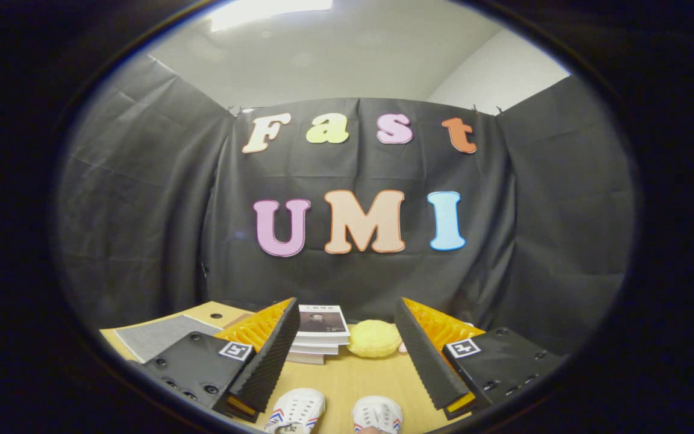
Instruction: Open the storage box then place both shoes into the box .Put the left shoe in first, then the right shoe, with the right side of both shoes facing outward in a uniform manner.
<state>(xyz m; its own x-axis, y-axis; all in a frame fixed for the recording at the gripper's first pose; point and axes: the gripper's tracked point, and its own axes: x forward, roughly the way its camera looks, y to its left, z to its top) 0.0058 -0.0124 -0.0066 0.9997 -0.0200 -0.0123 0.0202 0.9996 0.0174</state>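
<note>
currently, my gripper (347,349): fingers spread wide, holding nothing, lower centre of frame. white shoes, pair: left one (296,412), right one (378,415), toes at the bottom centre between my fingers, on the wooden table (353,377). stack of books (320,335) and yellow sponge (374,339): beyond the fingertips, side by side. grey mat (157,335): lower left.

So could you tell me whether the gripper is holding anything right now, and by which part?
Nothing is held: the gripper is open, its fingers apart above the two shoes.
</note>
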